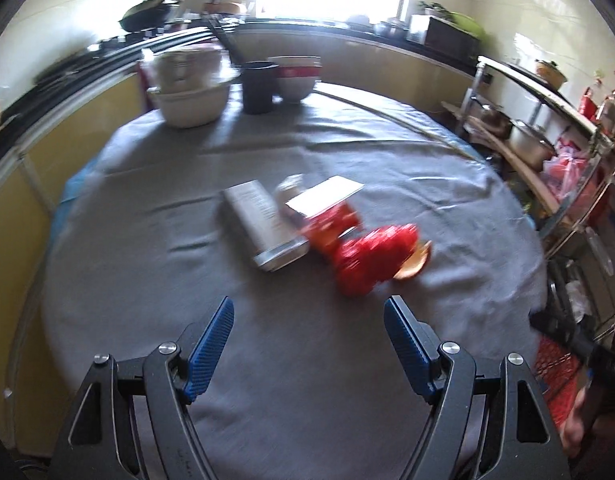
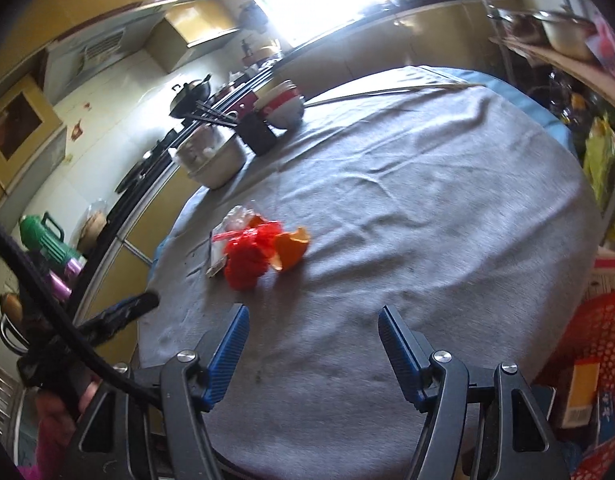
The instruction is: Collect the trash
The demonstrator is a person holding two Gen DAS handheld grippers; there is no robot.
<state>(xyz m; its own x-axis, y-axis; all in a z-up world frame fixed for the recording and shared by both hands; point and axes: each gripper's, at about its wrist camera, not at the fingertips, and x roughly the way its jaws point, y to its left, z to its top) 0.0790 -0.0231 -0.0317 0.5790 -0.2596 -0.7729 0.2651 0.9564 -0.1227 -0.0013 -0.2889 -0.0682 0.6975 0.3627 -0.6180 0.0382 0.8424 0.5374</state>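
Observation:
A pile of trash lies mid-table on the grey cloth: a grey carton (image 1: pixel 261 226), a white card (image 1: pixel 325 196), a red crumpled plastic bag (image 1: pixel 367 260) and an orange peel (image 1: pixel 415 262). In the right wrist view I see the red bag (image 2: pixel 247 252) and the peel (image 2: pixel 291 250). My left gripper (image 1: pixel 309 324) is open and empty, short of the pile. My right gripper (image 2: pixel 313 334) is open and empty, also short of it. A red mesh basket (image 2: pixel 603 344) stands beside the table at the right, with boxes in it.
Stacked bowls (image 1: pixel 189 92), a dark cup (image 1: pixel 259 86) and a red-and-white bowl (image 1: pixel 297 76) stand at the table's far edge. A kitchen counter runs behind. A metal shelf rack (image 1: pixel 547 140) with pots stands to the right.

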